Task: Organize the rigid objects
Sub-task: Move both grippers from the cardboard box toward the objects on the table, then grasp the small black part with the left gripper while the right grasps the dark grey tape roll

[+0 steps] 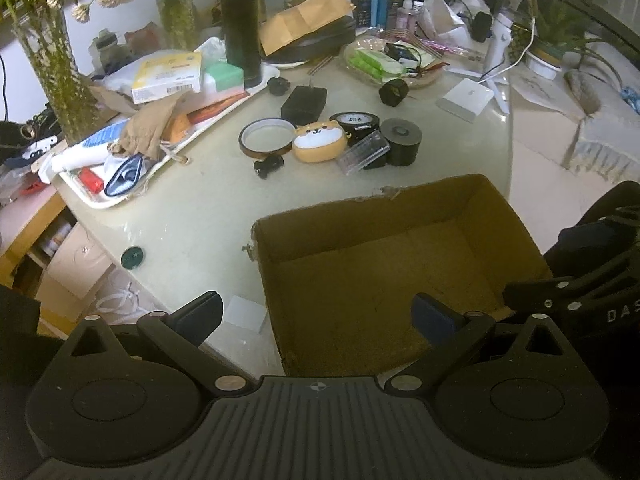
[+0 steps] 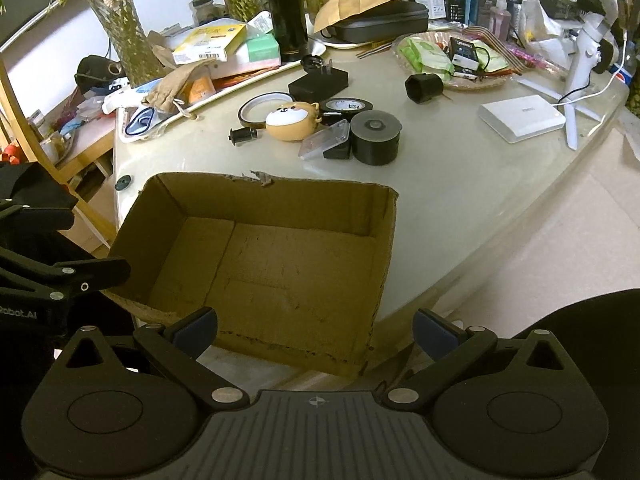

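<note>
Both hand-held grippers — left [image 1: 318, 316] and right [image 2: 316, 328] — hang released over the cardboard box [image 2: 168, 200], holding nothing.

Pale table [image 1: 192, 216], cardboard box [image 1: 380, 280], tape rolls [image 1: 266, 138], tray [image 1: 92, 196]

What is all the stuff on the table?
cardboard box: one, brown, empty, near table edge
dog-face case: one, tan and white, behind box
tape rolls: three, black or dark, around dog-face case
clear case: one, by big roll
charger: one, black, behind rolls
white box: one, right side
flask: one, black, at back
tray: one, white, cluttered, left
left gripper: black, open
right gripper: black, open
</note>
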`<state>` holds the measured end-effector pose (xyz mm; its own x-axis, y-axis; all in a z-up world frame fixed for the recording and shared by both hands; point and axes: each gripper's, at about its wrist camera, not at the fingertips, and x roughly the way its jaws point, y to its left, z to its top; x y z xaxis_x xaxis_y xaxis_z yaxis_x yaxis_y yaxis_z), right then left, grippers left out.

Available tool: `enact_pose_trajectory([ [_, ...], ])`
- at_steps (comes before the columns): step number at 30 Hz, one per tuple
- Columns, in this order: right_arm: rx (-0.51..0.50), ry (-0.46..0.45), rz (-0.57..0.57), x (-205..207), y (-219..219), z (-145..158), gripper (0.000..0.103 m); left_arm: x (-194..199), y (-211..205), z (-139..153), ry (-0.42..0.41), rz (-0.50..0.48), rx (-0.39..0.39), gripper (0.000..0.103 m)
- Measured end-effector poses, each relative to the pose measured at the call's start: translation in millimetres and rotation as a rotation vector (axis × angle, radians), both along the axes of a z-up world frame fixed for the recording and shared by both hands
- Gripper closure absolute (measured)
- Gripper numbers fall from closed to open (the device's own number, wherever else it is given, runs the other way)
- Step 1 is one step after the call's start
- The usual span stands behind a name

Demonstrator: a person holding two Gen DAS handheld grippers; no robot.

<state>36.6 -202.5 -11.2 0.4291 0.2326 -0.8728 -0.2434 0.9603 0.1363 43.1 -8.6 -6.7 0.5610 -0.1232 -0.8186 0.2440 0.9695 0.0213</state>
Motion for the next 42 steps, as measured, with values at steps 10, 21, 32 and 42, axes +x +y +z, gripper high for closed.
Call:
enact_pose_trajectory([
  [10,0.038,-0.003,0.031,20,-6,5,0.000,17,9,-1,-0.013,0.026,-0.020,0.000],
  [21,0.039,-0.038,0.051,58,-10,9,0.000,36,17,2,-0.039,0.052,-0.034,0.000],
  [32,0.035,-0.051,0.030,101,-22,-3,0.000,61,24,2,-0.057,0.030,-0.051,0.000],
  [42,0.019,-0.109,0.027,137,-28,-9,0.000,87,30,-4,-0.055,0.042,-0.097,0.000],
])
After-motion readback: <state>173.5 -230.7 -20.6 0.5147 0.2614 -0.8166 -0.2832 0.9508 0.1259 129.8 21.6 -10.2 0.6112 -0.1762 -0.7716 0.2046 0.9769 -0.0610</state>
